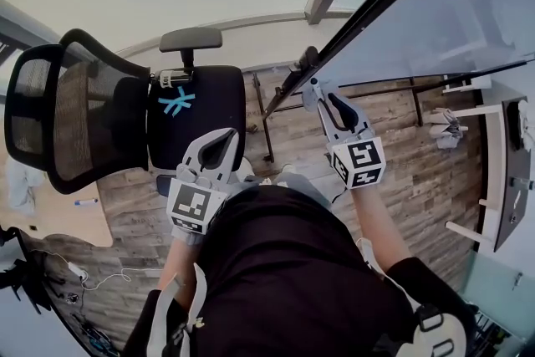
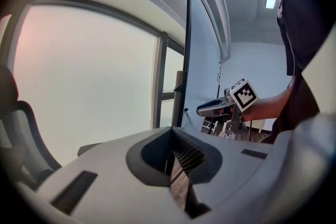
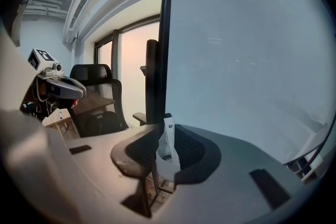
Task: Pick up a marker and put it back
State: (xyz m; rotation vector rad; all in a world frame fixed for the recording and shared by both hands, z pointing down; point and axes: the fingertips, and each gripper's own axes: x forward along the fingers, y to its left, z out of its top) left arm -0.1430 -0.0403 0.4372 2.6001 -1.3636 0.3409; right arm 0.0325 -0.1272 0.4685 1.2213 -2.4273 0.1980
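A white marker [image 3: 167, 148] with a dark cap stands upright between the jaws of my right gripper [image 3: 160, 136], which is shut on it. In the head view the right gripper [image 1: 312, 89] is held up close to the dark frame [image 1: 368, 12] of the whiteboard [image 1: 456, 4], at its lower edge. The marker itself is hard to make out there. My left gripper [image 1: 224, 140] hovers lower, over the seat of the office chair, with its jaws together and nothing held. The left gripper view shows the same shut jaws on my left gripper [image 2: 177, 161].
A black mesh office chair [image 1: 92, 109] stands to the left. A wooden desk corner [image 1: 63, 217] at lower left carries a blue-capped marker [image 1: 85, 201]. White rails and a shelf [image 1: 493, 171] stand at the right. The floor is wood plank.
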